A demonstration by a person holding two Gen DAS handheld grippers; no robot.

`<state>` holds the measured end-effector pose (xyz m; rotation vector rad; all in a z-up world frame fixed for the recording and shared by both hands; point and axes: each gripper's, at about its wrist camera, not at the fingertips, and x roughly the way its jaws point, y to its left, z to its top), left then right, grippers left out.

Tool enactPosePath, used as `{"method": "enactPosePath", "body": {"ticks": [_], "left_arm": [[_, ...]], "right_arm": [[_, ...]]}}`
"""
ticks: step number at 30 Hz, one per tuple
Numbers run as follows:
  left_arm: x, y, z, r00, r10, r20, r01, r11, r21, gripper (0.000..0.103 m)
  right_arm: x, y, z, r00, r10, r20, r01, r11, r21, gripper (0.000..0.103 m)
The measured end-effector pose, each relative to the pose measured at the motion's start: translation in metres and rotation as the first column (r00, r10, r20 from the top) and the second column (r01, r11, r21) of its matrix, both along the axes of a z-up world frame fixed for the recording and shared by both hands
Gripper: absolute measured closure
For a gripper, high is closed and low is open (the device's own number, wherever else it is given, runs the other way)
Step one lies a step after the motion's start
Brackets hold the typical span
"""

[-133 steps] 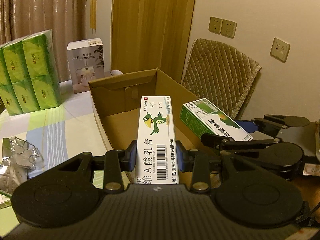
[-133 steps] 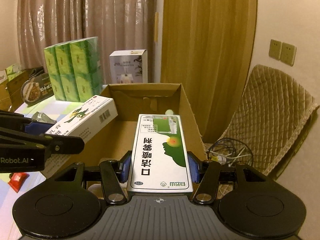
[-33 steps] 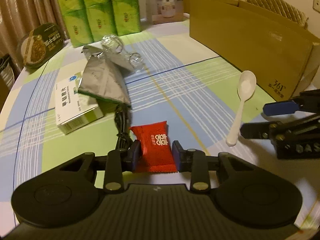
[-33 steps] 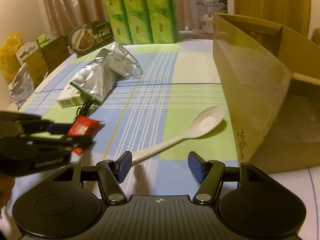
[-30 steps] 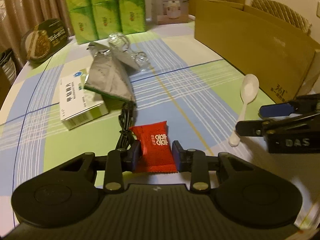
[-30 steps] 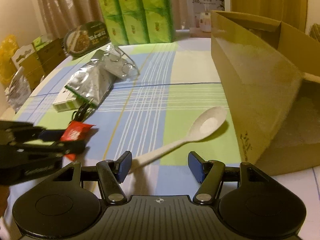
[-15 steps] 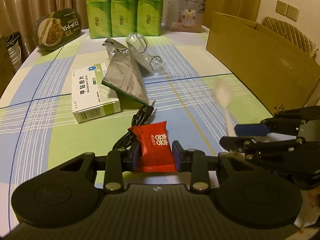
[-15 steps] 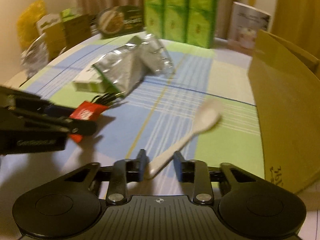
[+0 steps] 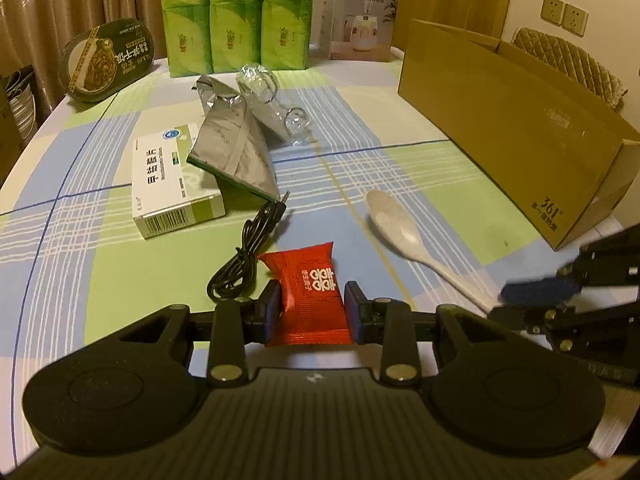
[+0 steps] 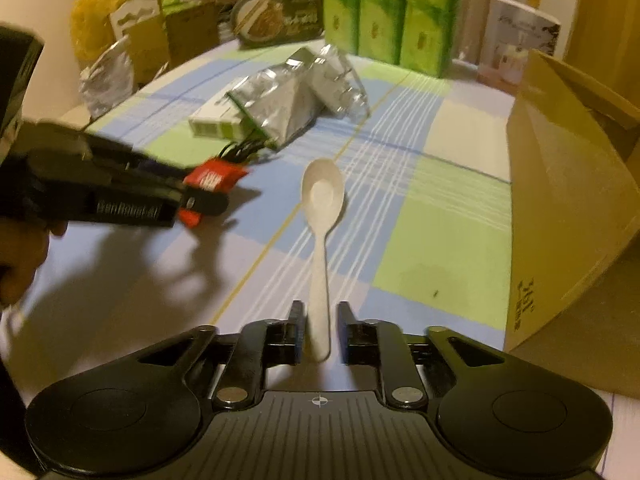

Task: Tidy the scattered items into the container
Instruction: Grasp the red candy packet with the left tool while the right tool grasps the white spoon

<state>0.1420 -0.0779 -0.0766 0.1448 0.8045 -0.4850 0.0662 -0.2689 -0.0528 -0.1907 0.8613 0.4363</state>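
My left gripper (image 9: 313, 308) is shut on a red candy packet (image 9: 310, 292), held above the checked tablecloth. My right gripper (image 10: 320, 332) is shut on the handle of a white spoon (image 10: 322, 192), whose bowl points forward over the cloth. The right wrist view also shows the left gripper (image 10: 208, 196) with the red packet (image 10: 214, 178) at left, a hand behind it. In the left wrist view the spoon (image 9: 394, 228) runs to the right gripper (image 9: 536, 292). The open cardboard box (image 9: 500, 120) stands to the right, also seen as a cardboard box (image 10: 560, 184).
On the cloth lie a white medicine box (image 9: 172, 184), a silver pouch (image 9: 236, 148), a black cable (image 9: 248, 256) and clear plastic wrap (image 9: 276, 100). Green tissue packs (image 9: 236, 12), a humidifier box (image 9: 360, 16) and a noodle bowl (image 9: 108, 60) line the back.
My right gripper went from open around the spoon handle to shut on it, and the spoon now points straight ahead. My left gripper kept the red packet and rose slightly.
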Motion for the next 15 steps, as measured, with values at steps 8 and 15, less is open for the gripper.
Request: {"method": "enactPosePath", "body": {"ticks": [8,15], "left_arm": [[0.000,-0.005,-0.004,1.000,-0.014,0.017,0.014,0.999,0.034,0.071],[0.002,-0.010,-0.010,0.999,-0.029,0.021,0.027,0.997,0.069,0.069]], "right_arm": [[0.037,0.015,-0.002,0.998,-0.017,0.066,0.015,1.000,0.018,0.066],[0.058,0.022,-0.014,0.997,0.006,0.079,-0.006,1.000,-0.003,0.053]]}}
